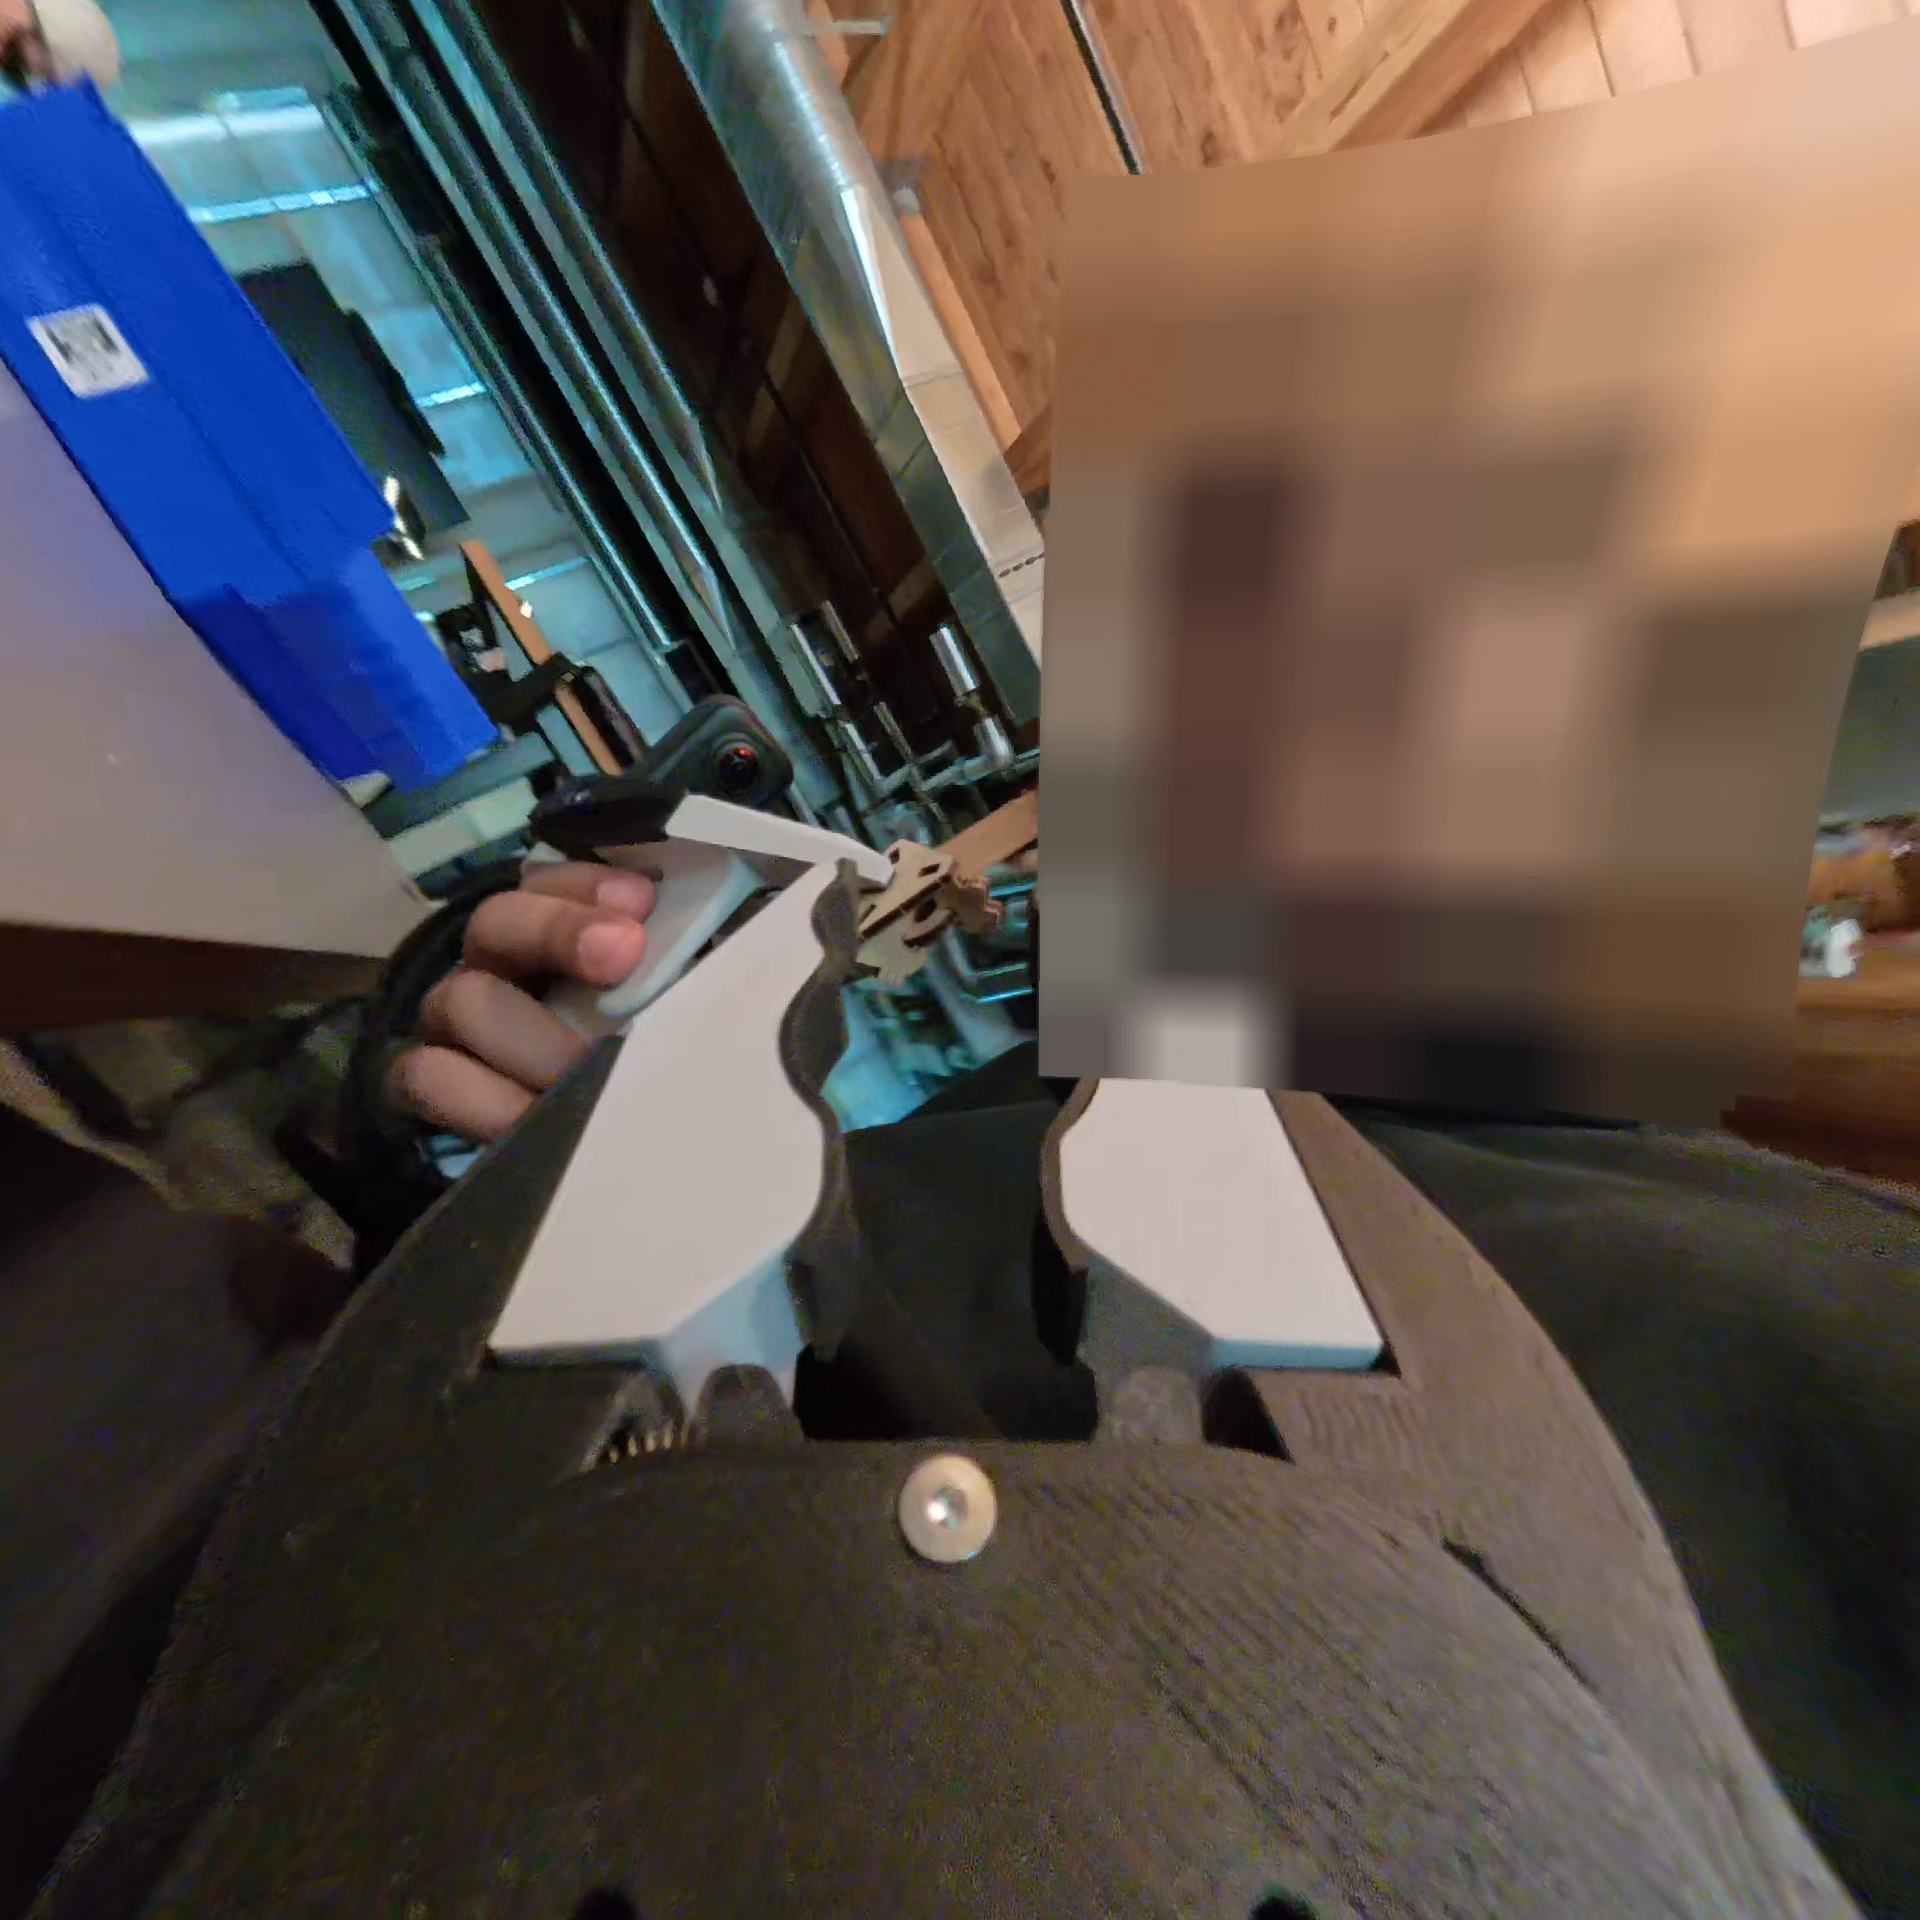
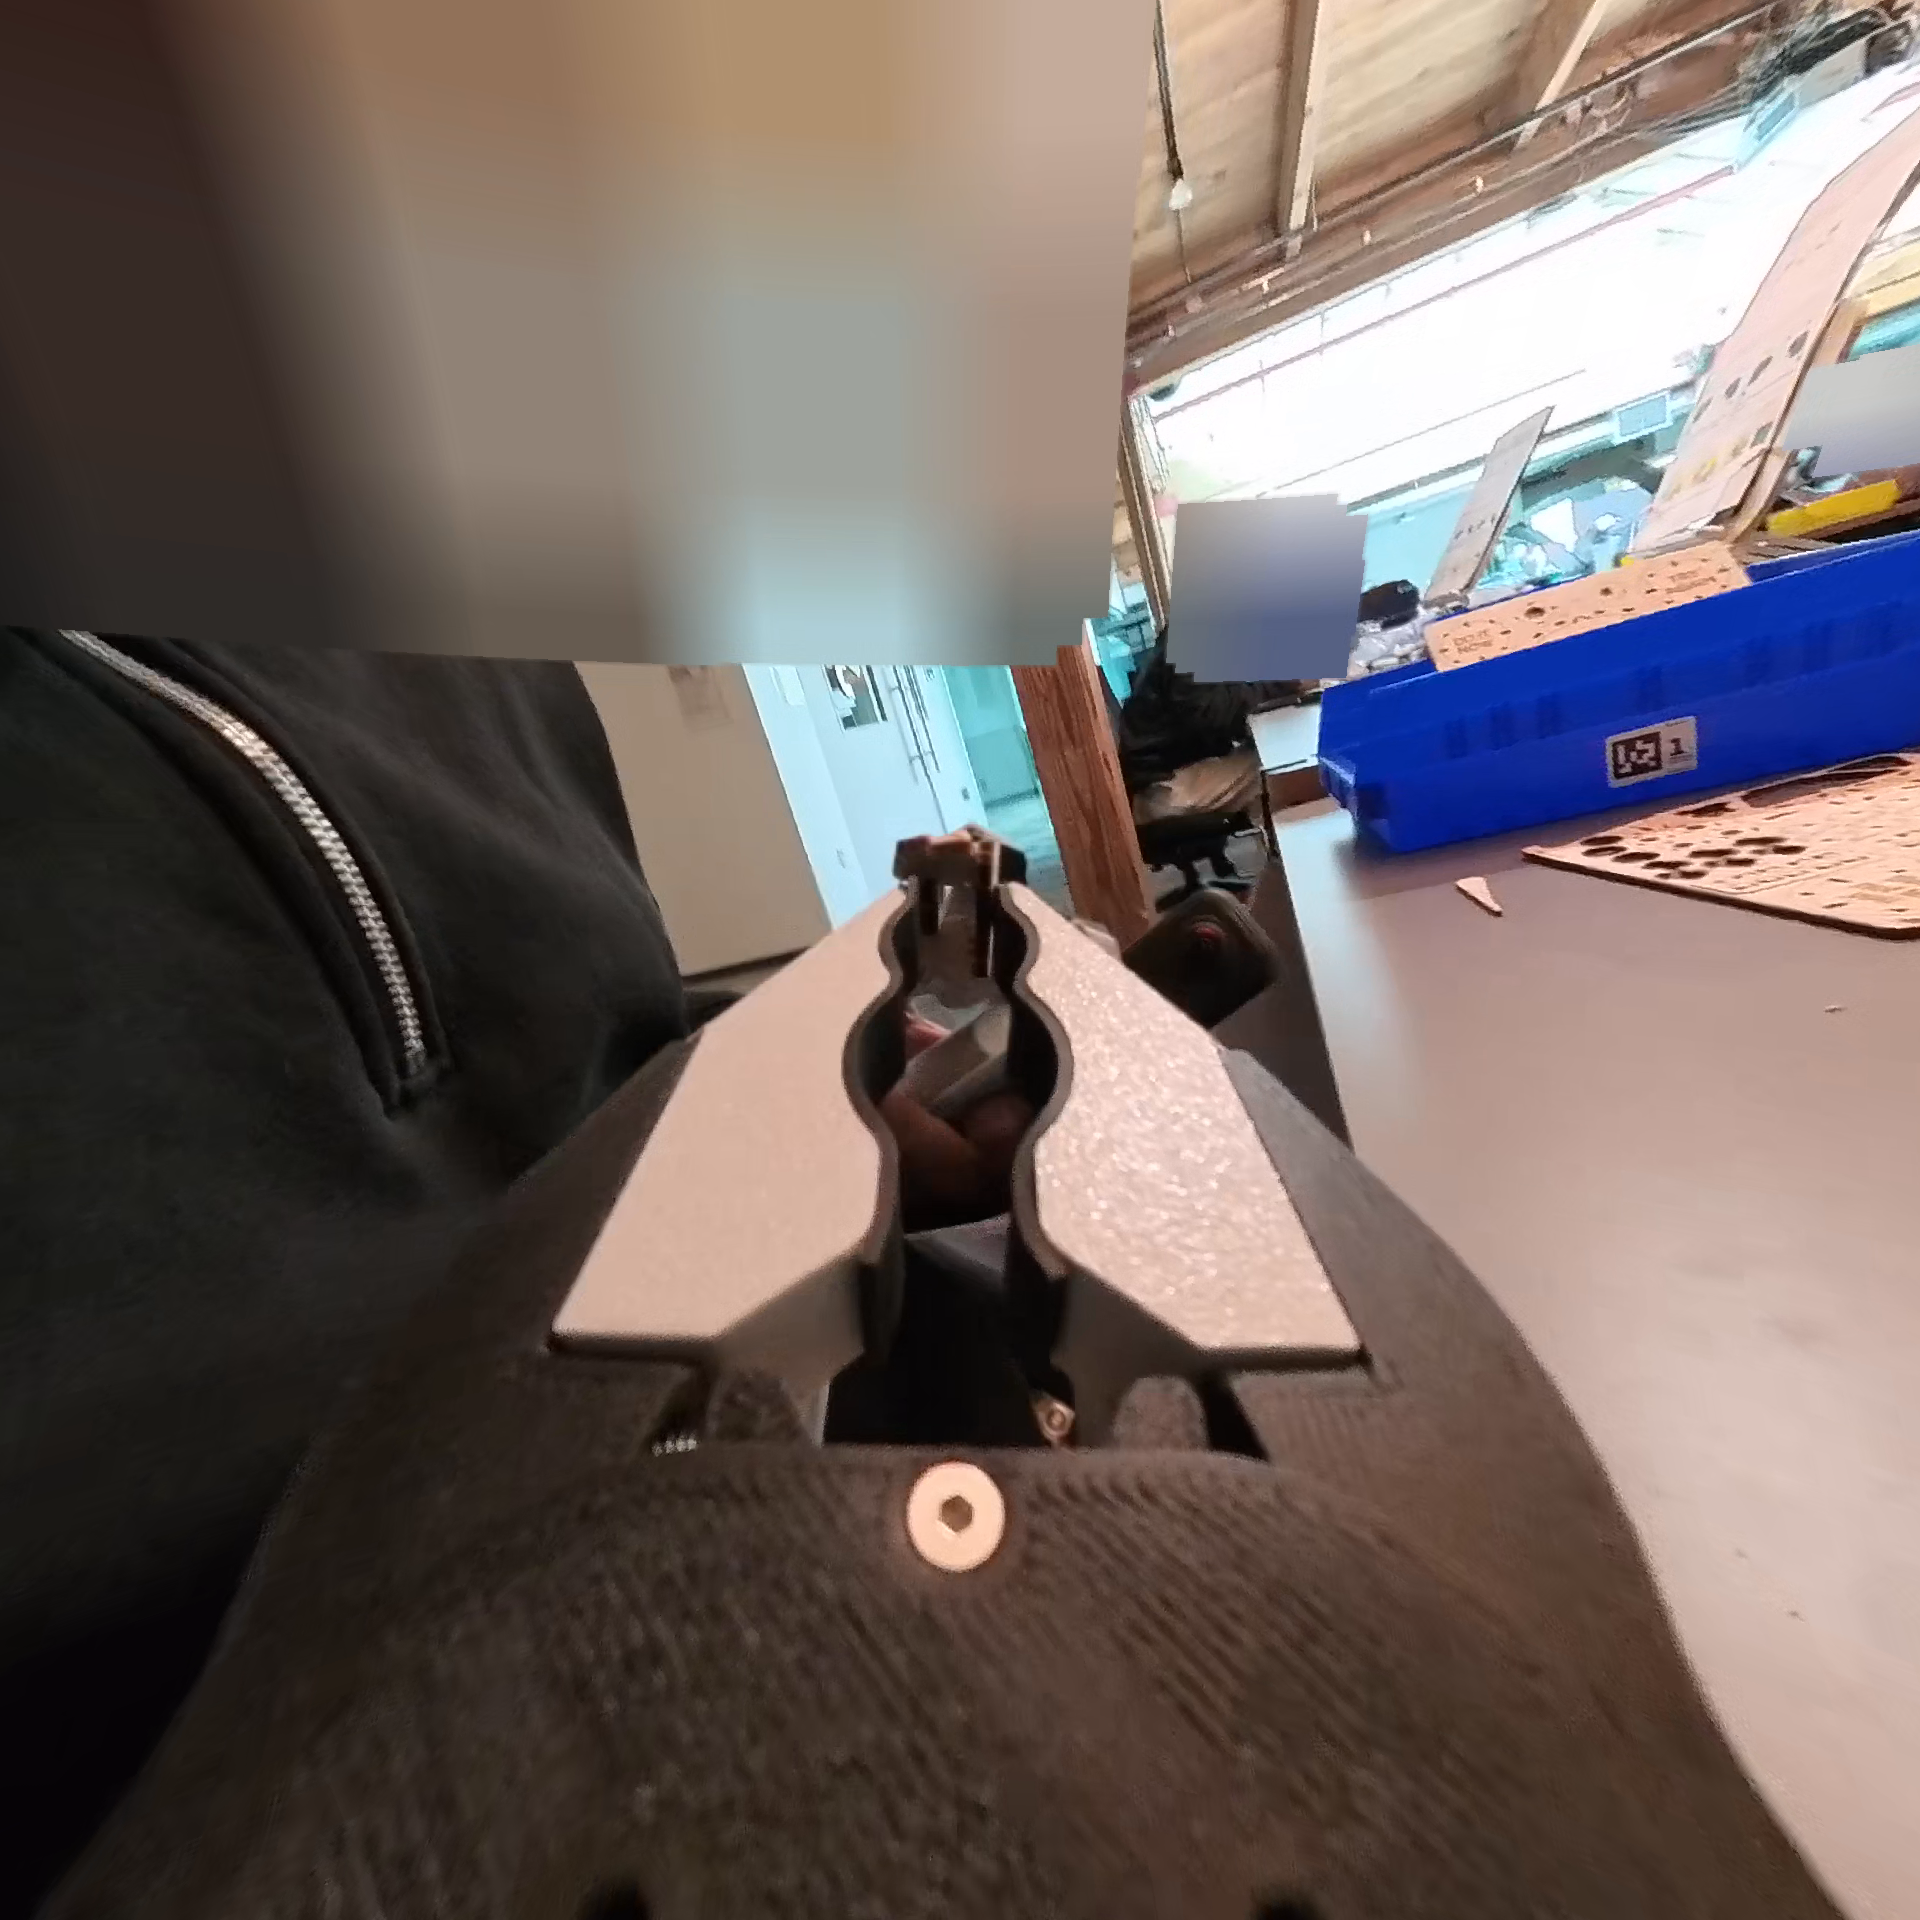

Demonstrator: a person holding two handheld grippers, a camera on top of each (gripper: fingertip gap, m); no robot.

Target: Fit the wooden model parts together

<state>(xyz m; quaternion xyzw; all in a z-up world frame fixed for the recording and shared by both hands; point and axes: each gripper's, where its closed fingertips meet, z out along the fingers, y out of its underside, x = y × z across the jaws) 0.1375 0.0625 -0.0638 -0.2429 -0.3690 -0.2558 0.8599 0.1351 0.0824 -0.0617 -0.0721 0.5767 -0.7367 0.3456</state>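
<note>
Right gripper (image 2: 951, 883): fingers nearly together, tips pinched on a small wooden assembly (image 2: 956, 857) of thin laser-cut plywood, at centre frame just above the tips.
Wooden assembly, left wrist view: the same piece (image 1: 920, 904) sits at mid-frame, clamped at the tip of the far gripper (image 1: 862, 868), whose white fingers (image 1: 769, 826) come in from the left; a hand (image 1: 520, 977) grips its handle.
Left gripper (image 1: 940, 1039): jaws clearly apart; its left finger (image 1: 707, 1122) reaches up beside the wooden piece, its right fingertip is hidden under the blurred patch. I cannot tell if the left finger touches the piece.
Around, right wrist view: grey table (image 2: 1558, 1143) at right; cut plywood sheet (image 2: 1745, 862) lying on it; blue bin (image 2: 1558, 748) behind that, upper right; dark zipped jacket (image 2: 260, 935) at left.
</note>
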